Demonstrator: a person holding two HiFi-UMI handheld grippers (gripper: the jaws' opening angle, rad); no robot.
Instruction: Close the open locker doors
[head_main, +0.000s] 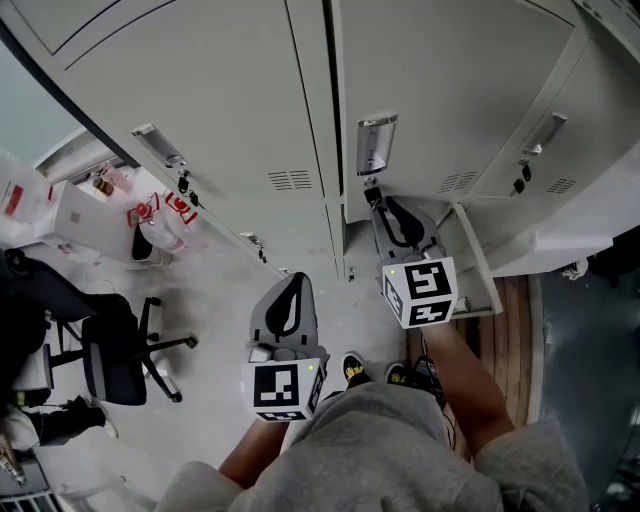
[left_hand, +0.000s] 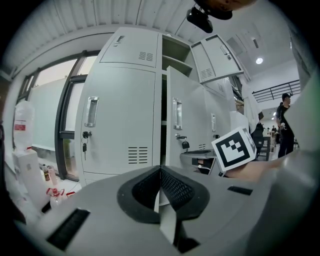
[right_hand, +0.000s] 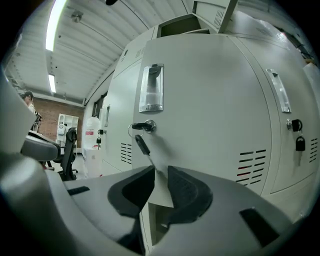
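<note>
Pale grey lockers (head_main: 200, 110) fill the wall, with a black office chair (head_main: 115, 350) on the floor (head_main: 220, 290) to the left. One tall locker door (head_main: 450, 100) stands ajar, a dark gap running along its free edge beside the closed neighbour (its key (right_hand: 141, 140) hangs from the lock under the recessed handle (right_hand: 151, 88)). The right tool (right_hand: 158, 172) is clamped on that free edge, a pad against each face of the sheet. The left tool (head_main: 296, 282) hangs lower, clear of the lockers, its jaws pressed together on nothing. Higher up, a small upper locker door (left_hand: 215, 60) is swung open too.
</note>
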